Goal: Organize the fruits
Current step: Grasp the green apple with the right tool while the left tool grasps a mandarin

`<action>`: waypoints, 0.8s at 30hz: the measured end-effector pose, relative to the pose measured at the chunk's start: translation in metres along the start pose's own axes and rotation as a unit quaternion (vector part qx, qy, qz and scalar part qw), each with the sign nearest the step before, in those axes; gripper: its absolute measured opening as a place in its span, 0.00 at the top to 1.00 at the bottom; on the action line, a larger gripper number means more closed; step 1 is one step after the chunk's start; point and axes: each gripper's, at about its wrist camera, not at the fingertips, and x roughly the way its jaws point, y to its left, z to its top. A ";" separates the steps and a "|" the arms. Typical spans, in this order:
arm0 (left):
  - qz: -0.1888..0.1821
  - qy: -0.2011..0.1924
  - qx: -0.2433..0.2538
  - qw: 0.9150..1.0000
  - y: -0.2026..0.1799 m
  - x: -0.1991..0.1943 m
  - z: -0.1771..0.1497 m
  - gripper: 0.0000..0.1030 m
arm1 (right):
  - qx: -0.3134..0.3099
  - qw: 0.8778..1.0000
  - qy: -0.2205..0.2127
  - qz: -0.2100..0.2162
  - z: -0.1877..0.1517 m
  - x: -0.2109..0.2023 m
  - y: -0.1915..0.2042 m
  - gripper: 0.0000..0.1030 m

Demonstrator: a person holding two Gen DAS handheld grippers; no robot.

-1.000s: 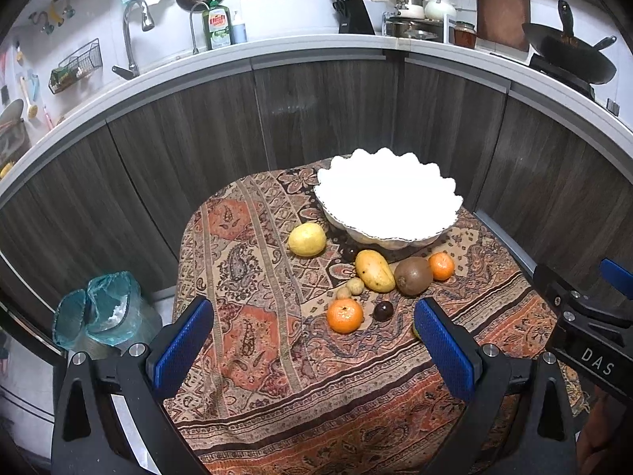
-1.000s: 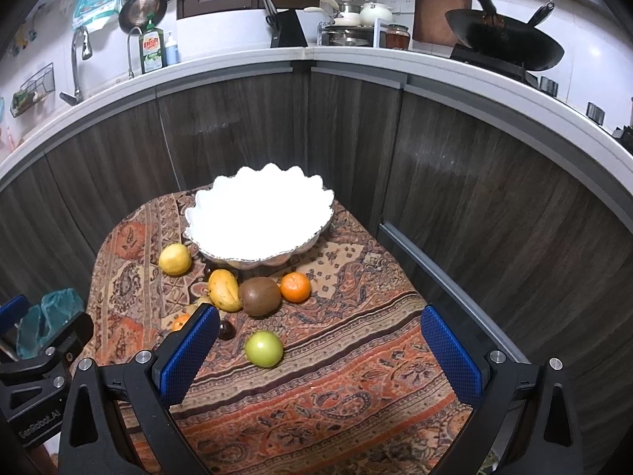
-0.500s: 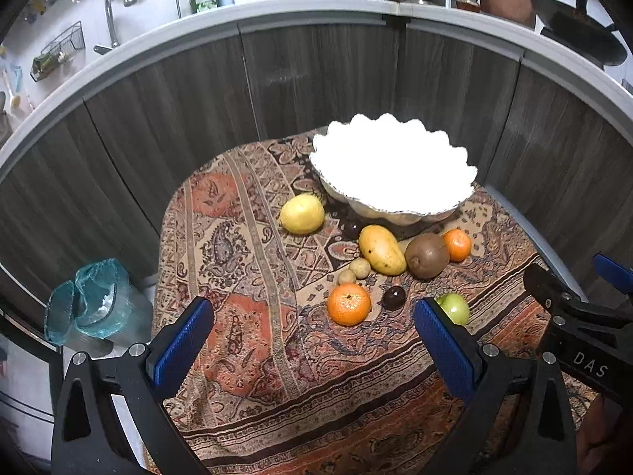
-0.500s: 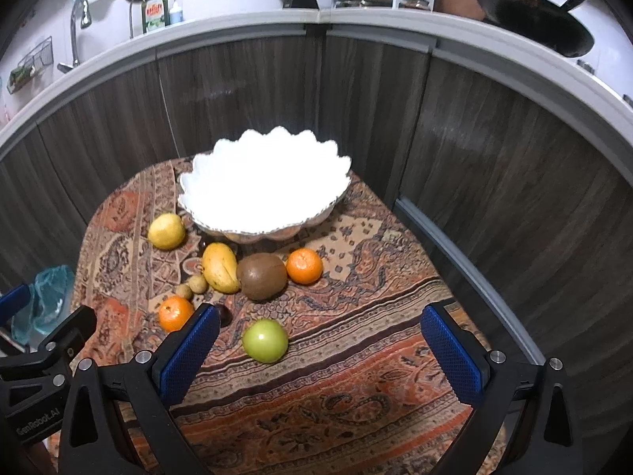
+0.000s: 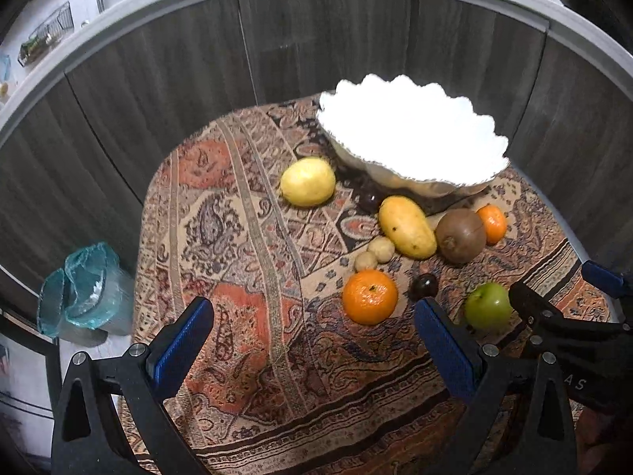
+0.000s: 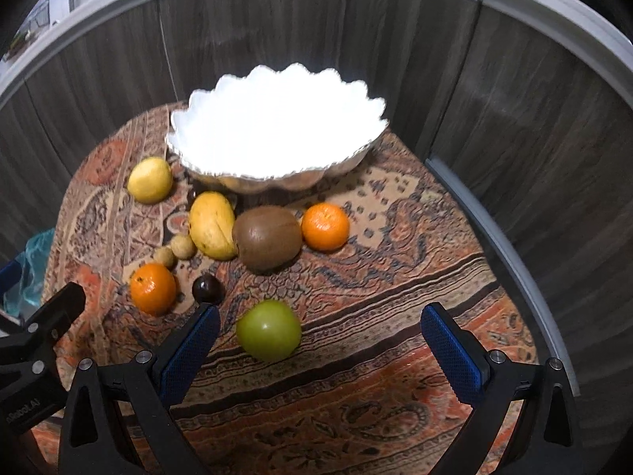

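A white scalloped bowl [image 5: 411,146] [image 6: 277,134] stands at the far side of a patterned tablecloth. In front of it lie a lemon [image 5: 307,182] [image 6: 150,180], a mango [image 5: 407,226] [image 6: 211,225], a kiwi [image 5: 461,235] [image 6: 267,242], two oranges [image 5: 370,297] [image 6: 325,226], two small beige fruits [image 5: 374,255], a dark plum [image 6: 206,289] and a green apple [image 5: 488,305] [image 6: 269,330]. My left gripper [image 5: 312,350] hangs open short of the near orange. My right gripper [image 6: 320,350] is open, the apple just beyond its left finger.
Dark wood cabinet fronts curve close behind the table [image 5: 221,206]. A bin with a teal bag [image 5: 85,289] stands on the floor at the left. The right gripper's black body [image 5: 569,340] shows at the left view's right edge. The cloth's near half [image 6: 336,396] holds no fruit.
Both grippers have moved forward and down toward the fruit, which now looks larger and nearer. The counter has slid out of view at the top. The fruit has not moved.
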 end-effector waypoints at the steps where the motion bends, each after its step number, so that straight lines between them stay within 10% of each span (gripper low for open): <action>1: 0.000 0.005 -0.002 1.000 0.001 0.005 -0.001 0.00 | -0.004 1.000 0.005 0.001 0.000 0.005 0.003 0.01; 18: -0.004 0.043 -0.010 0.999 0.009 0.041 -0.009 0.00 | -0.020 0.997 0.071 0.020 -0.007 0.059 0.022 0.24; 24: -0.005 0.045 -0.010 0.999 0.007 0.044 -0.009 0.00 | -0.020 0.995 0.083 0.052 -0.011 0.069 0.026 0.51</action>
